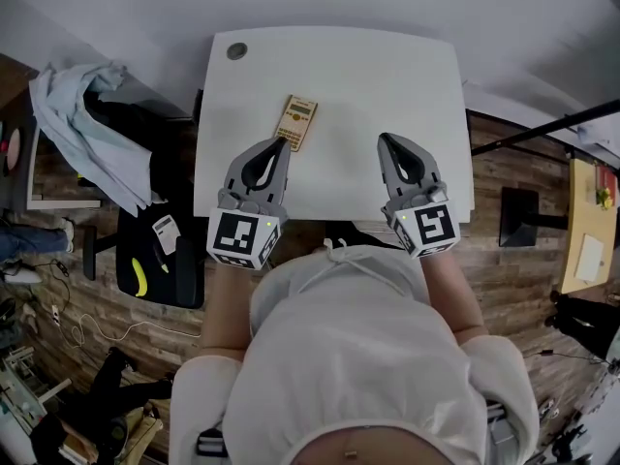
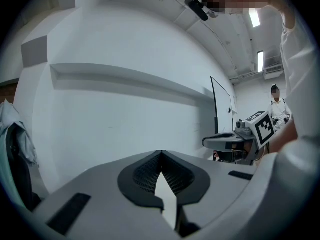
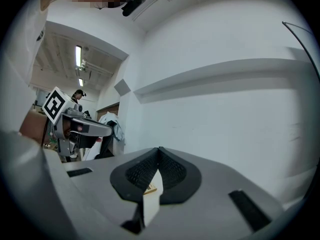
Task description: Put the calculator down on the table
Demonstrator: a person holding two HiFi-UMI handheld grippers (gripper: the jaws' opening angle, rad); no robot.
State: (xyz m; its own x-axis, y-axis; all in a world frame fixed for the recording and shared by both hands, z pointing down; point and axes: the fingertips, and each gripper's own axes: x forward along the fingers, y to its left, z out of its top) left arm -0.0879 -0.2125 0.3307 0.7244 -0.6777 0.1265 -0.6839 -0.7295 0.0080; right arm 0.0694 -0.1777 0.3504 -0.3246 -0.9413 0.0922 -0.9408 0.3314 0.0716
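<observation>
Two grippers, jaws pressed together and empty: left gripper (image 1: 280, 143), right gripper (image 1: 386, 139). The slim tan rectangular calculator (image 1: 295, 122) lies flat on the white tabletop (image 1: 378, 80), just beyond the left gripper; the placement appears complete.

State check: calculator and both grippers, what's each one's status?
Tan rectangular calculator: lying flat on the white table, not held.
Left gripper: shut, empty.
Right gripper: shut, empty.
</observation>
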